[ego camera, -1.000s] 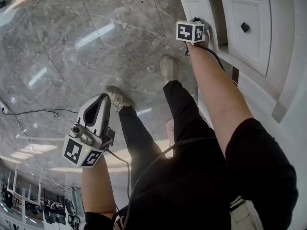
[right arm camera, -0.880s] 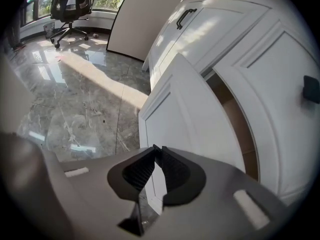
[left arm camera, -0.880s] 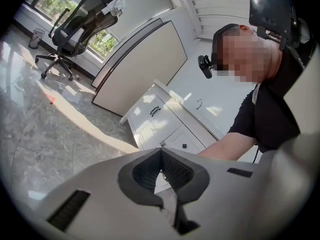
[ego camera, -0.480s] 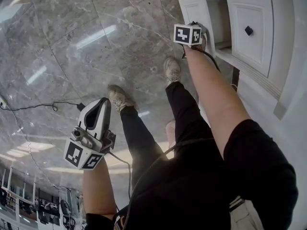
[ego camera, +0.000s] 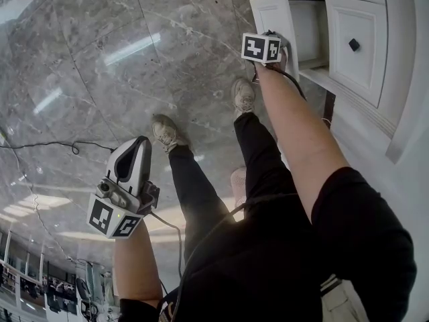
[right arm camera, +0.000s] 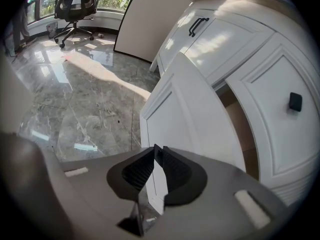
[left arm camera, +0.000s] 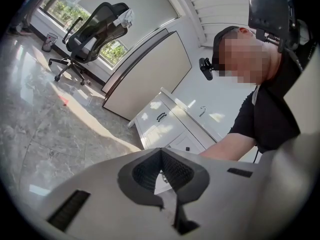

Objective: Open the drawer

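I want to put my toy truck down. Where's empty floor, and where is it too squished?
The biggest bare marble floor lies between the black cable at the left and the person's shoes. Floor past the shoes, left of the open cabinet door, is free too. It's crowded by that door, where the right tongs pinch it beside the legs.

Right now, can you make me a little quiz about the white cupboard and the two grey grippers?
1. True or false: the white panelled cupboard front next to the grey two-jaw right gripper stands open.
2. Which gripper hangs away from the cupboard, above the grey marble floor? A: the grey left gripper. B: the right gripper. C: both.
3. Fill in: the closed white door has a small ____ square knob.

Key: 1 true; 2 A; 3 black.
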Demonstrator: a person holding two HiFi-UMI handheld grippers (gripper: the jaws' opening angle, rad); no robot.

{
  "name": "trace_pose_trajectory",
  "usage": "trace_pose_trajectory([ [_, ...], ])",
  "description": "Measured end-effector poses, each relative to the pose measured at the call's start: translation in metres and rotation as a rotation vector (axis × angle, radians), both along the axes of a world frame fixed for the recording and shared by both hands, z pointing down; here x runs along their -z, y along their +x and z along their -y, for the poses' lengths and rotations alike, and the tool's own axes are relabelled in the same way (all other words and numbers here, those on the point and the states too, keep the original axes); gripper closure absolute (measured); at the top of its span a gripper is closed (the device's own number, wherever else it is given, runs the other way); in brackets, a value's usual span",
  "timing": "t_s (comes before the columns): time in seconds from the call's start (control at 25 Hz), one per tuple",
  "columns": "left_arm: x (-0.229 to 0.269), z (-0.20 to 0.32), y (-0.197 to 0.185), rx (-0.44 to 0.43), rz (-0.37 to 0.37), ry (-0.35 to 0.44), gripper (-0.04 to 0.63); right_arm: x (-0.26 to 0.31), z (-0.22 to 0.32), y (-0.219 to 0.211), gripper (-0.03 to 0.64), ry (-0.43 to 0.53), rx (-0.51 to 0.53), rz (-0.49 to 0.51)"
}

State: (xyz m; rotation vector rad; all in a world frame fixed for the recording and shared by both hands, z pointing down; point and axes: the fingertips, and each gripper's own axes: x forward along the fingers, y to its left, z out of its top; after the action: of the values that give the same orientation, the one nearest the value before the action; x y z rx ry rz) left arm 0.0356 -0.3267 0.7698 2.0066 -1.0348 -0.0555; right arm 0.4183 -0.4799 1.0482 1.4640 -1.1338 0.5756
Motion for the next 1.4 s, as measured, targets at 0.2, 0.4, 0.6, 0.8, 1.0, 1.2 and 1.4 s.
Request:
trace_pose_trajectory([
  [0.2,-0.001,-0.010,-0.015,0.020,-0.006,-0.002,0.595,-0.001,-0.008,-0.019,0.589,-0.008,0.004,0.003],
  [0.4,-0.002,-0.019,-0.035,0.048,-0.013,0.001,0.595,-0.002,-0.012,-0.036,0.589,-0.014,0.001,0.000],
  [0.6,-0.003,-0.031,-0.054,0.072,-0.026,-0.001,0.595,-0.003,-0.019,-0.058,0.589,-0.026,0.000,-0.004],
  [0.8,-0.003,-0.044,-0.070,0.094,-0.029,-0.002,0.595,-0.004,-0.024,-0.069,0.591,-0.048,-0.011,-0.017],
  [1.0,-0.008,-0.057,-0.084,0.115,-0.034,-0.020,0.595,-0.003,-0.025,-0.069,0.594,-0.069,-0.020,-0.024],
  [1.2,-0.008,-0.061,-0.081,0.107,-0.029,-0.025,0.595,-0.003,-0.022,-0.071,0.594,-0.088,-0.018,-0.026],
  [1.4,0.000,-0.056,-0.073,0.103,-0.019,-0.016,0.595,-0.001,-0.023,-0.075,0.562,-0.093,-0.006,0.015],
])
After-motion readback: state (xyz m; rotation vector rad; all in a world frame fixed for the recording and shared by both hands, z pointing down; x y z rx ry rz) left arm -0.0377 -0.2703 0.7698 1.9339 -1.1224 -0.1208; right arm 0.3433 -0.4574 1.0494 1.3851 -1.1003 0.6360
